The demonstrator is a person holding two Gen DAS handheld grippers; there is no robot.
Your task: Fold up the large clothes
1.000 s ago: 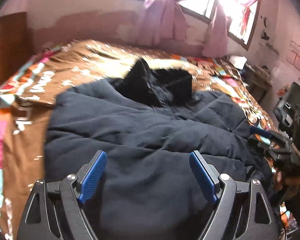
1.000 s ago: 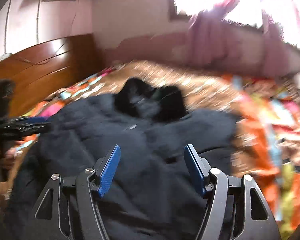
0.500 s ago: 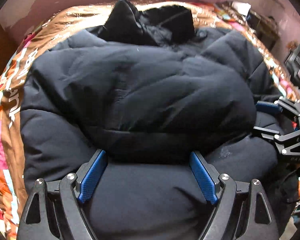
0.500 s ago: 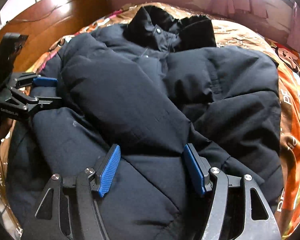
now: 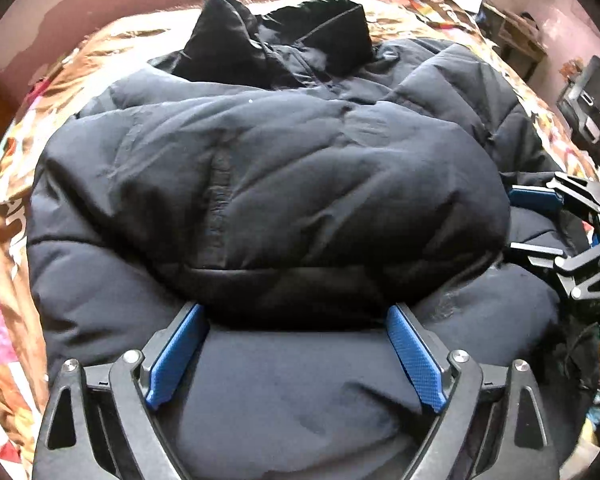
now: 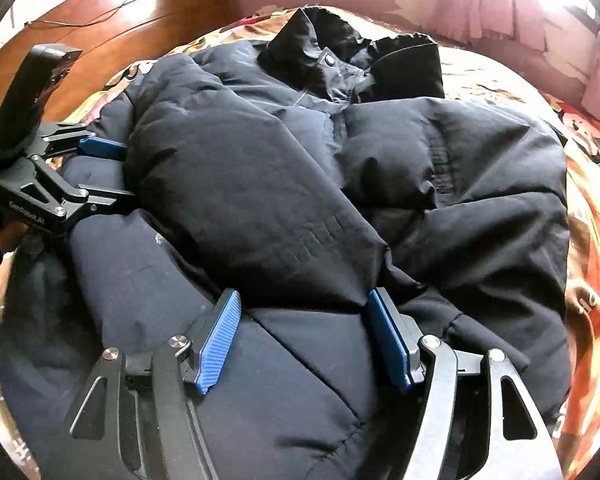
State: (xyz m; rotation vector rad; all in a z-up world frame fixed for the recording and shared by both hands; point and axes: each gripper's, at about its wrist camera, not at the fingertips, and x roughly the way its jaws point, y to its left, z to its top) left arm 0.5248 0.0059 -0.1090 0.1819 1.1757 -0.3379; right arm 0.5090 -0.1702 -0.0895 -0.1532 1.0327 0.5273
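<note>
Lying on the patterned orange-brown bedspread (image 5: 16, 168), the bulky dark navy quilted puffer jacket (image 5: 268, 184) looks soft, springy; grip its lower hem. Left gripper (image 5: 296, 324) and right gripper (image 6: 304, 312) gape wide, holding nothing.

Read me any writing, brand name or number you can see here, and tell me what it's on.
"GenRobot.AI", roughly as it reads: white print on the black body of the left tongs, seen from the right wrist view.
Large letters on the bedspread: cut off and creased, unreadable.
Jacket: no readable label.
</note>
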